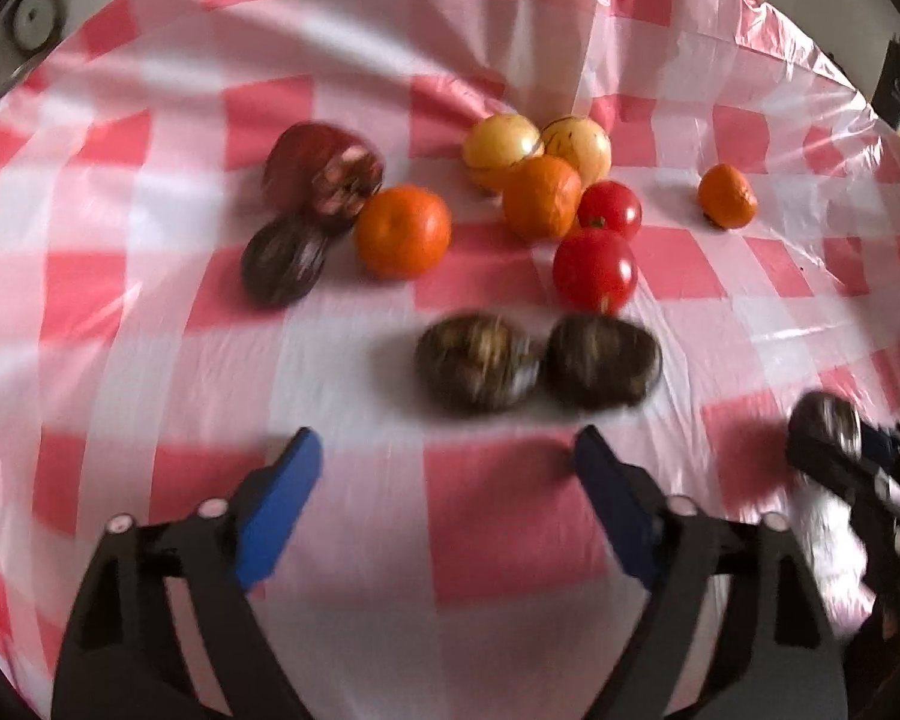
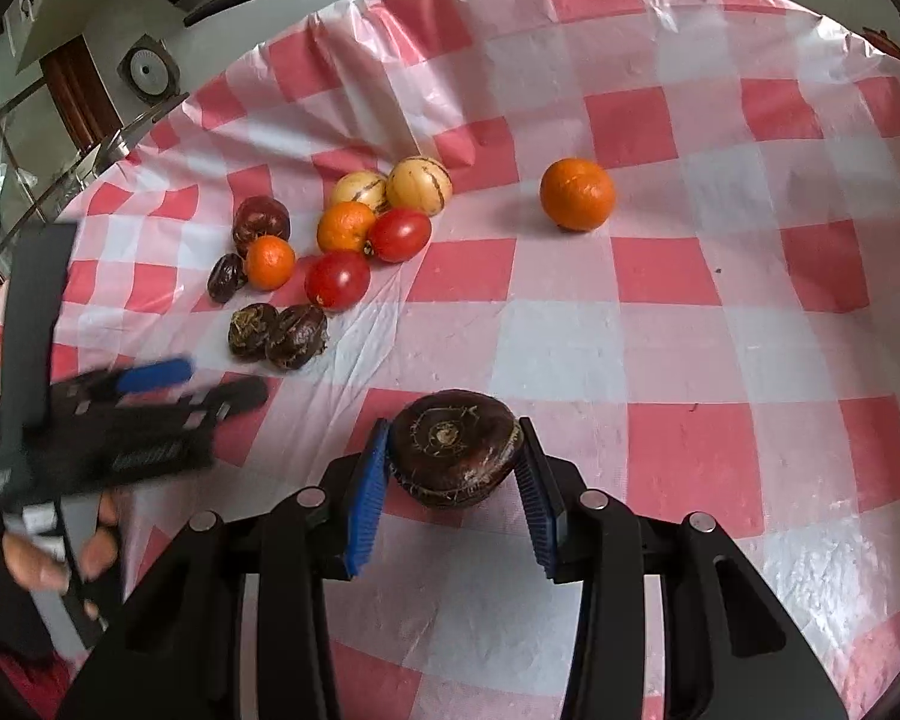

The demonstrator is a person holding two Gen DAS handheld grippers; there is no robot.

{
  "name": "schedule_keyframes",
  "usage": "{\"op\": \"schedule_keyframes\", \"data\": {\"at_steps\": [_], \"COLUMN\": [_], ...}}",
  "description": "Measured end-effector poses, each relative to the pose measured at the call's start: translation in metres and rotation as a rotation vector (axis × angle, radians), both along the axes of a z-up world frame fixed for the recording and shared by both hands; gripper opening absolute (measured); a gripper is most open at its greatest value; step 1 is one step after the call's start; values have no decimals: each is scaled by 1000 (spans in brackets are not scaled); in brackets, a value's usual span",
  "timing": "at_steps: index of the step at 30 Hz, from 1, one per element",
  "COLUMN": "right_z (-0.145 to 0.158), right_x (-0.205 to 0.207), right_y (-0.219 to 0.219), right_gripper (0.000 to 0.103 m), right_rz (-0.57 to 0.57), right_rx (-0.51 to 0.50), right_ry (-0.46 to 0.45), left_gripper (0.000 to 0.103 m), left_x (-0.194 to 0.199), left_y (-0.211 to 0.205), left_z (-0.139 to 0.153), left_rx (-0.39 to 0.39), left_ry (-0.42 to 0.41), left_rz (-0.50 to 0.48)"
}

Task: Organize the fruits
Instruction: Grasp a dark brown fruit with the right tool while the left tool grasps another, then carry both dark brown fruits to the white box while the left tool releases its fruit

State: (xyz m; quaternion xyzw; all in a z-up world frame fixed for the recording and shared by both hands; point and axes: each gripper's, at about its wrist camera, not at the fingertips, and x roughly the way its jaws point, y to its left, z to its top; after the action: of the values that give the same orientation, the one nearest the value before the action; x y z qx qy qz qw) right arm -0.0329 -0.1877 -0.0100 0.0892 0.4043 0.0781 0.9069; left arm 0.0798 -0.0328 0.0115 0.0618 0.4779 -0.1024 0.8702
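In the right wrist view my right gripper (image 2: 455, 427) is shut on a dark brown, flattish round fruit (image 2: 453, 456) just above the checked cloth. My left gripper (image 1: 447, 441) stands open with nothing between its blue pads, just short of two similar brown fruits (image 1: 477, 360) lying side by side. Behind them lie two red tomatoes (image 1: 594, 269), two oranges (image 1: 402, 231), two pale yellow striped fruits (image 1: 501, 147), and two dark reddish-purple fruits (image 1: 321, 171). One orange (image 2: 577, 193) lies alone, far to the right of the group.
A pink-and-white checked plastic cloth (image 2: 690, 330) covers the round table, with creases towards the far edge. A person's hand (image 2: 42, 564) holds the left gripper (image 2: 222, 379) at the lower left of the right wrist view. Beyond the table's far left edge are a wall and railing.
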Motion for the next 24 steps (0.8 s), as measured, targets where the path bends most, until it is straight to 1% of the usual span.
{"op": "schedule_keyframes", "data": {"at_steps": [1, 2, 3, 4, 5, 7, 9, 13, 15, 17, 24], "right_z": [0, 0, 0, -1, -1, -1, -1, -2, -2, -2, -4], "right_x": [0, -1, -1, -1, -1, -1, -2, -3, -3, -2, 0], "right_y": [1, 1, 0, 0, 0, 0, -2, -6, -7, -7, -11], "right_gripper": [41, 41, 41, 41, 41, 41, 41, 41, 41, 41, 41], "right_rz": [3, 4, 4, 5, 6, 8, 7, 3, 3, 4, -9], "right_rx": [-4, -4, -1, 2, 5, 12, 20, 48, 54, 58, 82], "right_ry": [-3, -7, -9, -10, -12, -16, -16, -15, -13, -10, 2], "left_gripper": [79, 73, 62, 55, 45, 44, 44, 44, 44, 44, 44], "left_x": [8, 12, 14, 14, 14, 8, -3, -27, -37, -44, -66], "left_y": [-4, -7, -11, -13, -15, -17, -18, -18, -15, -14, -6], "left_z": [1, 1, 2, 3, 3, 3, 3, 8, 9, 9, 9], "left_rx": [1, 0, 4, 1, 3, 0, 15, 7, -8, -5, -14], "left_ry": [-4, -8, -21, -33, -41, -51, -76, -102, -104, -111, -117], "left_rz": [-10, -18, -29, -43, -49, -48, -41, -2, 17, 32, 40]}}
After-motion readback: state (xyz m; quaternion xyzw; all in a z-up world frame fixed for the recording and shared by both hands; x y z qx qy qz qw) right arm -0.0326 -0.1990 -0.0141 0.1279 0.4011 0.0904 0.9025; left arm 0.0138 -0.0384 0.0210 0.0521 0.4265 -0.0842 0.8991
